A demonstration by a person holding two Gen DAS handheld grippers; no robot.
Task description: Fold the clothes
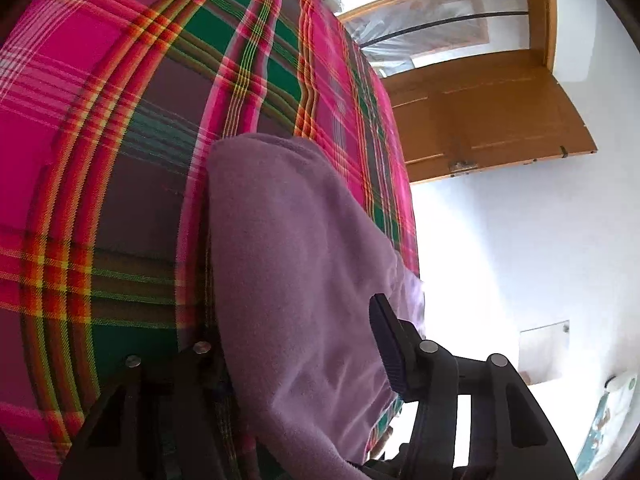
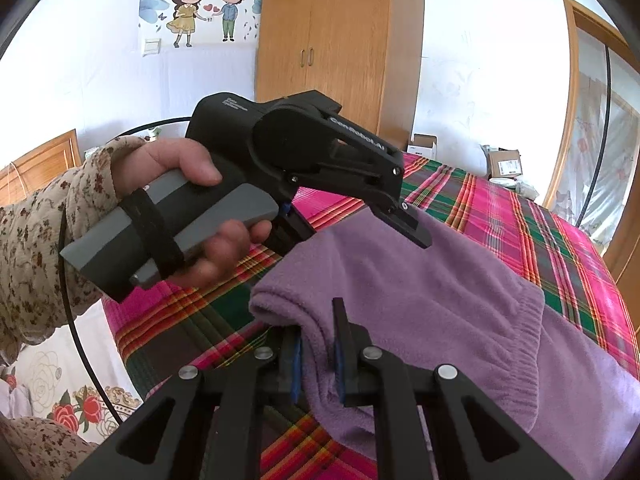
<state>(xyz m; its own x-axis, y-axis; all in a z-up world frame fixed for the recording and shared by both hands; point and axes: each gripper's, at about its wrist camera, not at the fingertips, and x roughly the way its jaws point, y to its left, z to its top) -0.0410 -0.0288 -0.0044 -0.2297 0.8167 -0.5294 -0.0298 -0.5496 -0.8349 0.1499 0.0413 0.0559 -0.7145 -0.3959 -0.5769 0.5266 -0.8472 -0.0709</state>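
A purple fleece garment (image 2: 420,304) lies partly folded on a bed with a pink, green and red plaid sheet (image 2: 560,240). My right gripper (image 2: 318,360) is shut on a fold at the garment's near edge, with cloth pinched between its blue pads. In the left wrist view the same garment (image 1: 288,260) fills the gap of my left gripper (image 1: 296,320). Its right finger (image 1: 390,344) shows a bare pad face, and its left finger is hidden under cloth. From the right wrist view the left gripper's upper finger (image 2: 412,230) rests over the garment's far edge.
A hand in a floral sleeve (image 2: 172,168) holds the left gripper's handle over the bed's left side. A wooden wardrobe (image 2: 340,40) and cardboard boxes (image 2: 506,162) stand beyond the bed. An open wooden door (image 1: 480,112) is past the bed's edge.
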